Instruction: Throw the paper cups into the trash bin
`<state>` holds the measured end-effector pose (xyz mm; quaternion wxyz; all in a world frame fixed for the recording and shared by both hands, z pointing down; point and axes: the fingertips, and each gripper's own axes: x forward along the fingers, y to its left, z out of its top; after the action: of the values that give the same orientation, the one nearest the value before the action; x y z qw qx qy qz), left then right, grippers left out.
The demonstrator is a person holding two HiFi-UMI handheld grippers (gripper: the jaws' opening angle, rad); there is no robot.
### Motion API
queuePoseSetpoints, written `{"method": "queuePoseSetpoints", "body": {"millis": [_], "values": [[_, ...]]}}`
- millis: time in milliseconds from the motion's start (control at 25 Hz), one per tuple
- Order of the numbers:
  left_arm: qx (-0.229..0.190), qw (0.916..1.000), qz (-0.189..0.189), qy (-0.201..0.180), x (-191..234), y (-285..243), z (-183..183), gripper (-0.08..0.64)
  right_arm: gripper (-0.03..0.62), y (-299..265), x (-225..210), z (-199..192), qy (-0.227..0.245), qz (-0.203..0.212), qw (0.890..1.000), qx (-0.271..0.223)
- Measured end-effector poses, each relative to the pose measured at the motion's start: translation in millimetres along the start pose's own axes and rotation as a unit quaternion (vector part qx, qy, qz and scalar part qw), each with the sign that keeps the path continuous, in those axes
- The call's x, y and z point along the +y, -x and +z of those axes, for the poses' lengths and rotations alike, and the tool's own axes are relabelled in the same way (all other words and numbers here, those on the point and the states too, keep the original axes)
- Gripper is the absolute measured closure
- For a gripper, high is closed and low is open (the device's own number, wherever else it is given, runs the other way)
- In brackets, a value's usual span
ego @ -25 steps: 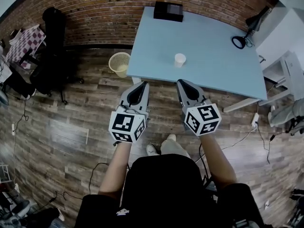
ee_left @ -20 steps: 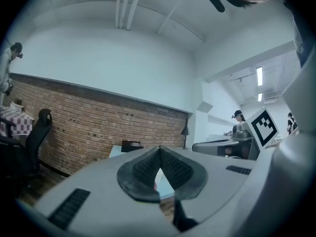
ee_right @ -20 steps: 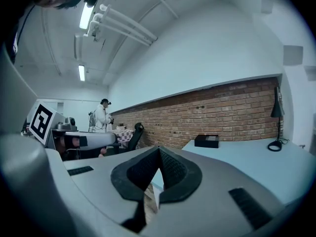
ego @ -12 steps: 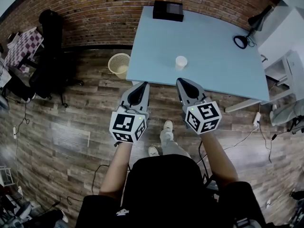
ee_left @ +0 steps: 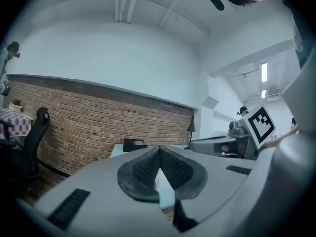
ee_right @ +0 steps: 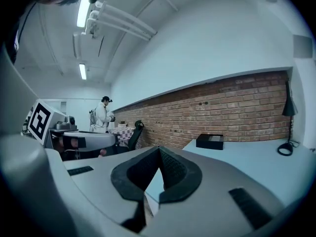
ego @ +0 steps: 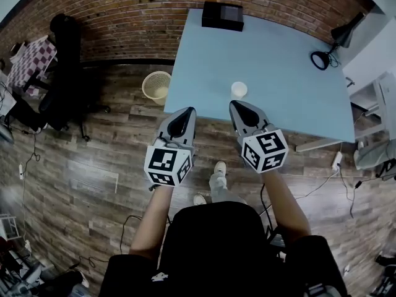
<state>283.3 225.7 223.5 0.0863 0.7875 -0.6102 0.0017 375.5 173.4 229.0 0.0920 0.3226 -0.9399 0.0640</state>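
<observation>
Vs 1 s ago: both tools have come fwd toward the desk (ego: 278, 60), and its near edge now lies just ahead of their tips. The gap btw the paper cup (ego: 239, 90) and the R tool (ego: 235, 105) has shrunk. The cup is now near, just beyond that tip, but still apart from it. The cup hasn't shifted on the desk: upright, close to the front edge. The L tool (ego: 187, 111) has its jaws closed w/ nothing btw them. The R tool is the same, pads together and empty. No change in either. The pale mesh trash bin (ego: 156, 86) stands in the same spot on the wood floor, off the desk's front-left corner and ahead-left of the L tool. It is well apart from the cup.

Views:
- Head view only: the cup, the bin, the floor and both arms, w/ the black box (ego: 223, 16) at the desk's far edge by the brick wall.
- L tool view: its pads meet in one line. The box shows just past the tips, an office chair (ee_left: 35, 132) at left and the R tool's marker cube (ee_left: 260, 124) at right.
- R tool view: pads also shut. Only this view shows a person in white (ee_right: 102, 116) standing far off, beside a checked table (ee_right: 126, 130). The desk lamp (ee_right: 288, 107) is at right.
</observation>
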Motion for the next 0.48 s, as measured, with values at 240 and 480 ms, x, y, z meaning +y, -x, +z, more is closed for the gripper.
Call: {"method": "queuePoseSetpoints", "body": {"millis": [240, 480], "values": [[0.009, 0.9999, 0.004, 0.001, 14.7, -32.8, -3.3, 0.558, 0.597, -29.7, -20.6, 1.2, -0.002, 0.019, 1.0, 0.007], [0.015, 0.9999, 0.004, 0.005, 17.7, -68.1, -1.3, 0.558, 0.597, -47.2, -54.1, 3.5, -0.009, 0.023, 1.0, 0.016]]}}
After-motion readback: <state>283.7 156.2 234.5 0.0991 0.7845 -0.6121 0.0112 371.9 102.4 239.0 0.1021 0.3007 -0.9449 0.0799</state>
